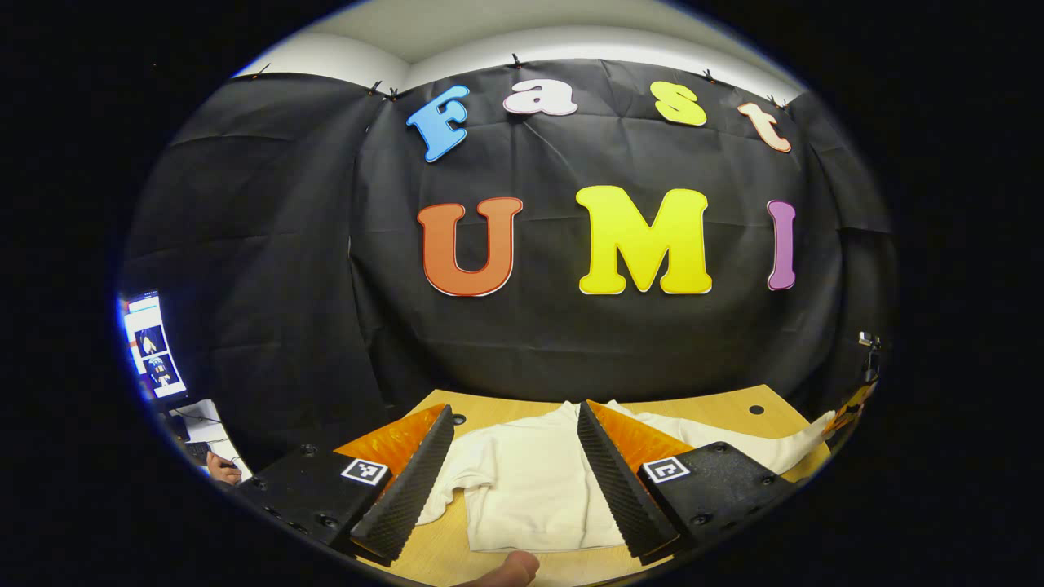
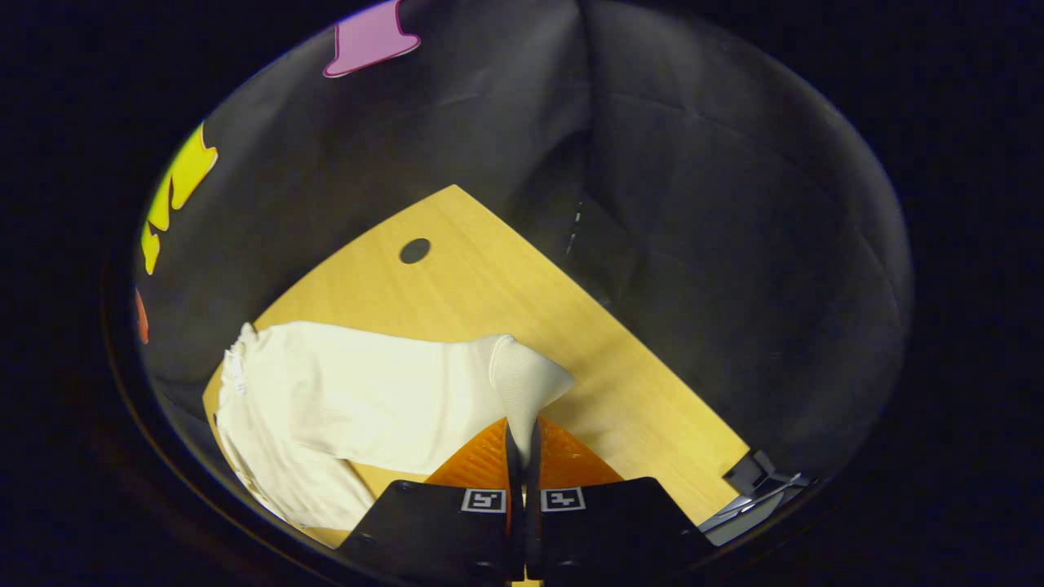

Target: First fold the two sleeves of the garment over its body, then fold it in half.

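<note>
Right gripper view: right claw (image 2: 522, 444) pinches cream garment's (image 2: 359, 391) ribbed cuff (image 2: 526, 383); left claw (image 1: 514, 481) gapes empty.

Garment (image 1: 530, 481) cream-white, plain; cuff (image 2: 522, 379) ribbed, same cream. Table (image 2: 489, 285) light wood grain, one dark round hole (image 2: 414, 250). Booth wall (image 1: 269, 269) black cloth. Ceiling (image 1: 489, 28) off-white. Monitor (image 1: 151, 346) bright, bluish-white.

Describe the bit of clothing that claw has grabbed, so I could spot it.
On the wooden table lies a cream garment. Its sleeve runs toward the right claw, ending in a ribbed cuff, lifted and pinched, unlike the smooth flat cloth.
</note>
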